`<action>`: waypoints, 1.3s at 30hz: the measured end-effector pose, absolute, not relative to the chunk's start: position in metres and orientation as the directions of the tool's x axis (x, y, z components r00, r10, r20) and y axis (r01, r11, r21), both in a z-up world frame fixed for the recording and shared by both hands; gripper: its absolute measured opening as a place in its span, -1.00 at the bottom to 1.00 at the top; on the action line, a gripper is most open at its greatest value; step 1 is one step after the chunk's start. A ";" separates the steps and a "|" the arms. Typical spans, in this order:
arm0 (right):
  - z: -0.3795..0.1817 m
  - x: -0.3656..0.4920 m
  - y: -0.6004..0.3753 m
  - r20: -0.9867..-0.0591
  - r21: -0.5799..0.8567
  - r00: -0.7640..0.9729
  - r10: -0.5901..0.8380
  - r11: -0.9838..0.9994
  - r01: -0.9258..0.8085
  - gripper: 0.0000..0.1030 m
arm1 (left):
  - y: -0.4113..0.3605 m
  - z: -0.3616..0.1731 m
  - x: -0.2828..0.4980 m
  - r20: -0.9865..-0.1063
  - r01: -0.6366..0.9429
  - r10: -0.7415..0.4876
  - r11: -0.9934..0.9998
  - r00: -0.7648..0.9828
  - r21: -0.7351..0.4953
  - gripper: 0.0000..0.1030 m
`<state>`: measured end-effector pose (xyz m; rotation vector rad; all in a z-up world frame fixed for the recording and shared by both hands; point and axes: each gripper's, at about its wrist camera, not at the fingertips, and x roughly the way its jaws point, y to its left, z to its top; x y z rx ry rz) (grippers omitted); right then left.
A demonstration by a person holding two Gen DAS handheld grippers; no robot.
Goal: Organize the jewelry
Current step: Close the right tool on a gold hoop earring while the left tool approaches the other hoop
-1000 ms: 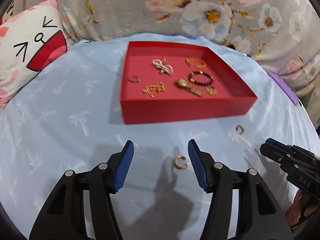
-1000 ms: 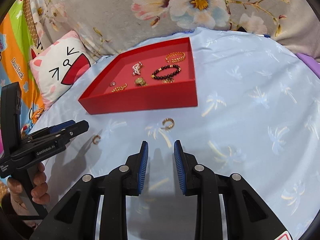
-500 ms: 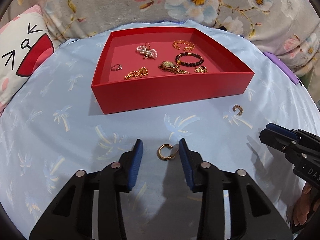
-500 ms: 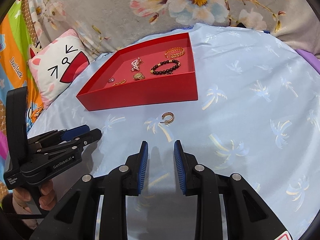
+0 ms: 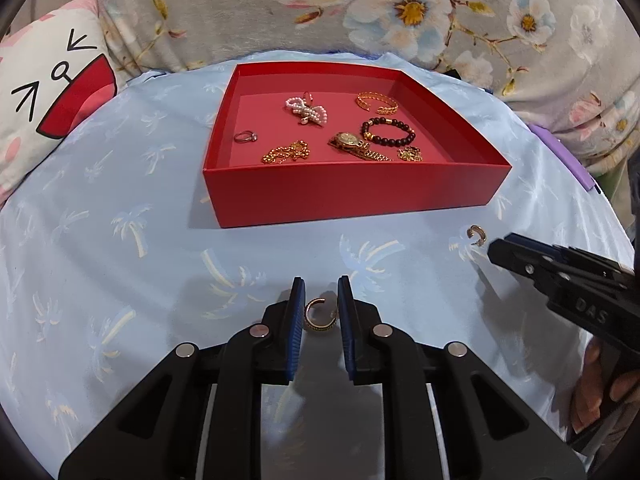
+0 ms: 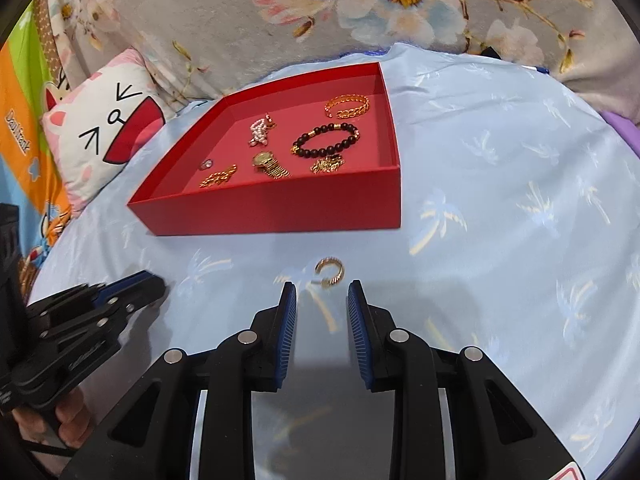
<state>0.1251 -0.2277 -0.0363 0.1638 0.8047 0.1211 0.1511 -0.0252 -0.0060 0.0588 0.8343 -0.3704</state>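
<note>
A red tray point(image 5: 352, 196) on the blue cloth holds several pieces: a pearl bow point(image 5: 306, 110), a gold bangle point(image 5: 377, 103), a dark bead bracelet point(image 5: 388, 132), a gold watch point(image 5: 354, 145), a chain point(image 5: 286, 153) and a ring point(image 5: 245, 136). My left gripper point(image 5: 321, 300) stands narrowly open around a gold hoop earring point(image 5: 318, 317) lying on the cloth; the pads do not visibly touch it. A second gold hoop earring point(image 6: 330, 272) lies just ahead of my right gripper point(image 6: 322, 300), which is open and empty. It also shows in the left wrist view point(image 5: 476, 234).
A cat-face pillow point(image 5: 48, 104) lies at the left. A floral grey blanket point(image 5: 400, 12) rises behind the tray. A purple object point(image 5: 560, 156) sits at the cloth's right edge. The tray's front wall point(image 6: 280, 212) stands between both grippers and the jewelry.
My left gripper has moved forward over the near earring and narrowed its fingers around it. My right gripper has moved toward the second earring and opened slightly wider.
</note>
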 end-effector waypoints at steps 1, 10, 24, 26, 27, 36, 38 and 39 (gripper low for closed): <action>-0.037 0.129 -0.227 -0.711 0.181 0.685 0.161 0.982 -0.043 -0.48 | -0.024 -0.006 0.151 -0.732 0.341 -0.299 0.935 0.612 -0.097 -0.69; -0.039 0.141 -0.224 -0.730 0.144 0.671 0.126 0.989 -0.029 -0.48 | -0.022 -0.008 0.153 -0.739 0.333 -0.303 0.936 0.602 -0.113 -0.69; -0.040 0.143 -0.217 -0.739 0.107 0.668 0.093 0.994 -0.020 -0.45 | -0.022 -0.008 0.153 -0.739 0.332 -0.302 0.936 0.601 -0.113 -0.69; -0.040 0.143 -0.216 -0.739 0.102 0.668 0.089 0.995 -0.019 -0.45 | -0.022 -0.008 0.153 -0.740 0.332 -0.302 0.936 0.601 -0.113 -0.69; -0.040 0.143 -0.216 -0.740 0.099 0.668 0.086 0.995 -0.017 -0.46 | -0.022 -0.008 0.153 -0.740 0.332 -0.302 0.936 0.601 -0.113 -0.69; -0.041 0.137 -0.220 -0.739 0.114 0.668 0.089 0.993 -0.006 -0.68 | -0.016 -0.009 0.149 -0.735 0.323 -0.307 0.938 0.605 -0.126 -0.69; -0.041 0.131 -0.219 -0.737 0.119 0.669 0.093 0.993 -0.007 -0.68 | -0.013 -0.007 0.142 -0.727 0.324 -0.308 0.938 0.613 -0.124 -0.69; -0.041 0.128 -0.219 -0.736 0.122 0.670 0.095 0.993 -0.007 -0.68 | -0.010 -0.007 0.136 -0.722 0.323 -0.306 0.939 0.620 -0.121 -0.69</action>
